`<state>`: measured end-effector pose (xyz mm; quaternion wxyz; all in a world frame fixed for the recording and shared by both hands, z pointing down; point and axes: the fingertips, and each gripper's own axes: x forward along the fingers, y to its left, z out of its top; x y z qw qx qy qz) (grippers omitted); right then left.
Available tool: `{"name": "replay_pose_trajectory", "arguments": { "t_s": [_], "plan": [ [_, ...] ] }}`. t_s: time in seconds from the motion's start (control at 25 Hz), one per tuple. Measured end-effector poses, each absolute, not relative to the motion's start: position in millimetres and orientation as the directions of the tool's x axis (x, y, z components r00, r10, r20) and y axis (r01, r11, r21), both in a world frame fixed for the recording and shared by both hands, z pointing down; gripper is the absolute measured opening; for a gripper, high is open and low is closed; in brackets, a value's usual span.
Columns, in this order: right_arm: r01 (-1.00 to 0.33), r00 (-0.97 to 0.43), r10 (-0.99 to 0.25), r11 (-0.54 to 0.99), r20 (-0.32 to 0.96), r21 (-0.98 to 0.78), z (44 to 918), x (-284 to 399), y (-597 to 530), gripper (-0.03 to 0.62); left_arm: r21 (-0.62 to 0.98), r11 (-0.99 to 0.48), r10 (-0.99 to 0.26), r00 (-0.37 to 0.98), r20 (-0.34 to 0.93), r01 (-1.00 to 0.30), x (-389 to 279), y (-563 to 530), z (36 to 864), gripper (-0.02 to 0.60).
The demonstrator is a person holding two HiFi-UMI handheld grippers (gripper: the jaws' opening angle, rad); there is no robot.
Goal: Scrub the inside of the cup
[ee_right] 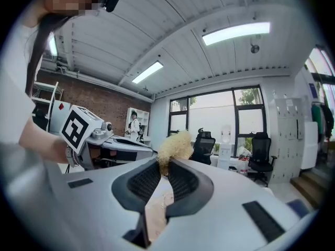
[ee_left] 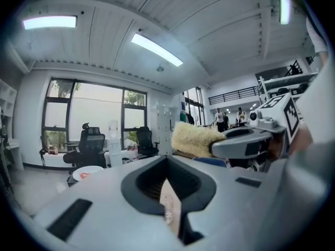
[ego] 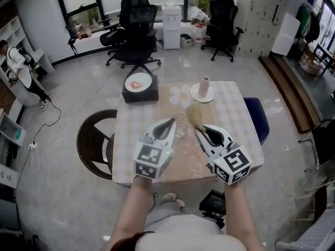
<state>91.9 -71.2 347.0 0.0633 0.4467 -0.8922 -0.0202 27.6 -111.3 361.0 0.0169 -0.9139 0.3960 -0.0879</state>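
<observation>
The right gripper (ego: 200, 130) is clamping the brush (ego: 194, 114) in its jaws, fluffy head pointing toward the table's (ego: 238, 114) far edge, just right of the glass cup (ego: 181, 126), which the left gripper's (ego: 172, 121) closed jaws seem to be pinching by its rim.

Head overhead; gripper views level, sharing brush (ee_left: 196, 139)

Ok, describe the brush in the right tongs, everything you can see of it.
The brush has a fluffy, cream-coloured head that looks like soft fibre. Its handle is hidden inside the right tongs, which are shut on it, so only the head sticks out past their tips. It points away from the person, over the checked table, just beside the clear cup. Whether it touches the cup can't be told.
</observation>
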Motion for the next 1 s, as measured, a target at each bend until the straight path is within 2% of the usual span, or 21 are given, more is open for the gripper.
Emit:
{"name": "replay_pose_trajectory", "arguments": {
  "t_s": [0.44, 1.0],
  "plan": [
    [-0.782, -0.597, -0.793, 0.609, 0.12, 0.132, 343.0, 82.5, -60.9, 0.046, -0.101, -0.687, -0.726, 0.674, 0.136, -0.72, 26.6, -99.3, 350.4, 0.012],
    [-0.791, -0.597, -0.797, 0.603, 0.087, 0.099, 339.3, 79.4, -61.0, 0.046, -0.104, -0.693, -0.72, 0.684, 0.117, -0.713, 19.0, -100.7, 343.6, 0.012]
  ]
}}
